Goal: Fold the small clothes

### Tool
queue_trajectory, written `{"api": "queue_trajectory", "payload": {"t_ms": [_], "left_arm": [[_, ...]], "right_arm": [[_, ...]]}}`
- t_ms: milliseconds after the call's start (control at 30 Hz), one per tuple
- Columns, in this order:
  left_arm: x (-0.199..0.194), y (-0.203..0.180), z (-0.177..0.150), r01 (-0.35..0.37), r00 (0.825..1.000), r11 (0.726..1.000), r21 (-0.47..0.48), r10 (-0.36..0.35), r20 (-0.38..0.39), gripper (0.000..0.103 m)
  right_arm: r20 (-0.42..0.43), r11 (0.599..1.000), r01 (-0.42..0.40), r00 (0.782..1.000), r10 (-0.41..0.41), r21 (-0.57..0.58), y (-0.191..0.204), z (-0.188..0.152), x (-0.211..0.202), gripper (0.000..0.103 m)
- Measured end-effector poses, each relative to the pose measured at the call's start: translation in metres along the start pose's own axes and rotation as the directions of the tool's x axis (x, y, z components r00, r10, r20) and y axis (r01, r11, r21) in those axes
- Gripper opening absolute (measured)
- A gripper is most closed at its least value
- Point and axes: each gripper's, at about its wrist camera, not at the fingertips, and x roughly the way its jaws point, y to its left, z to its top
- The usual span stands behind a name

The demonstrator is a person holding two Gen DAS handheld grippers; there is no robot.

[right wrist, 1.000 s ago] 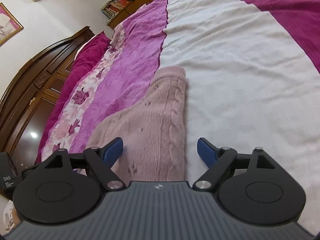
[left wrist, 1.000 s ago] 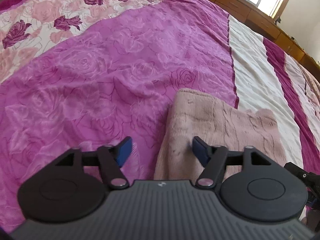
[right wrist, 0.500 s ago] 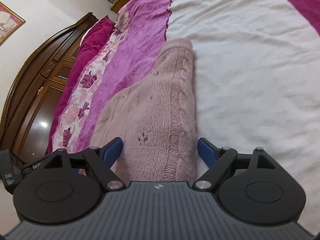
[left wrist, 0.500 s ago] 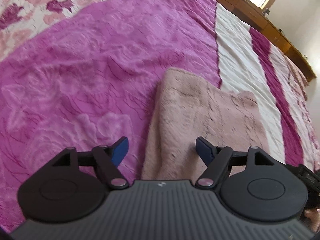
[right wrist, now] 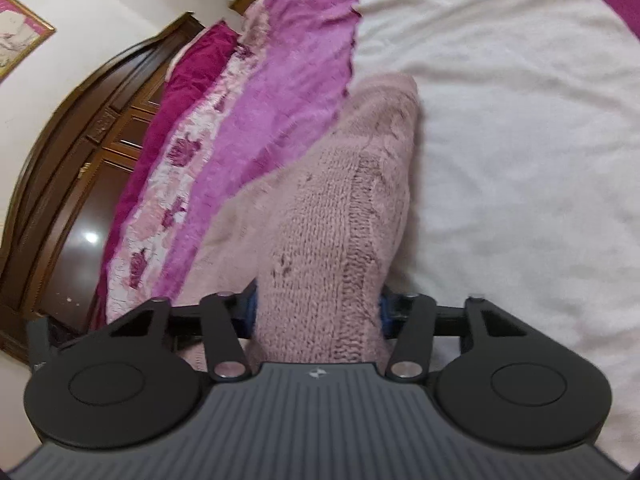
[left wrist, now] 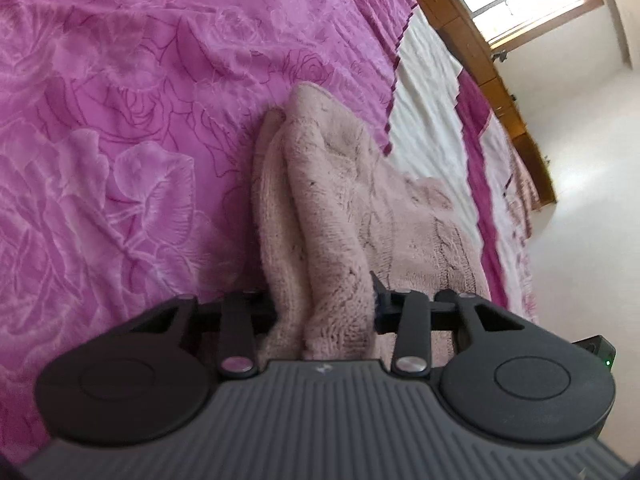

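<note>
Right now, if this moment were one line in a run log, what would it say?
step: grasp for fold | left hand-held gripper: just closed on pink knitted garment | right hand-held gripper: just closed on it | surface: pink-and-white bedspread

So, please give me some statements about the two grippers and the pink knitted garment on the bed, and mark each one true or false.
1. The left gripper has its jaws closed on the pink knitted garment. True; they have just been closing.
2. The right gripper is empty. False: a bunched fold of the garment sits between its jaws.
3. The garment lies flat on the bedspread. False: it is gathered up at both grippers.
4. The garment lies across the purple and white stripes. True.
5. The headboard is white metal. False: it is dark wood.
</note>
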Motion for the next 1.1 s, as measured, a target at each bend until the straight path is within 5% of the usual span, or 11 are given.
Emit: {"api": "queue_trajectory", "payload": {"t_ms": [267, 533, 667, 800, 1100], "left_arm": [[-0.02, -0.046, -0.021, 0.11, 0.993, 0.994, 0.019, -0.109, -0.035, 0.038], [-0.022, -0.097, -0.089, 0.188, 0.977, 0.977, 0.1, -0.175, -0.122, 0.038], [-0.007, -0.104, -0.127, 0.162, 0.976, 0.973, 0.166, -0.134, -0.17, 0.039], [0.009, -0.1, -0.15, 0.066, 0.982, 0.969, 0.239, -0.02, -0.188, 0.041], [0.001, -0.103, -0.155, -0.031, 0.989, 0.935, 0.354, 0.08, -0.125, 0.057]], "right_arm": [[0.059, 0.999, -0.049, 0.997, 0.049, -0.005, 0.026, 0.018, -0.074, 0.052], [0.112, 1.0, -0.003, 0.994, 0.003, -0.003, 0.0, -0.011, -0.184, 0.052], [0.114, 0.998, 0.05, 0.992, -0.053, 0.033, -0.031, -0.042, -0.217, 0.052], [0.064, 0.988, 0.129, 0.989, -0.135, 0.09, -0.068, -0.075, -0.215, 0.054], [0.107, 0.981, 0.163, 0.979, -0.174, 0.101, -0.097, -0.115, -0.22, 0.07]]}}
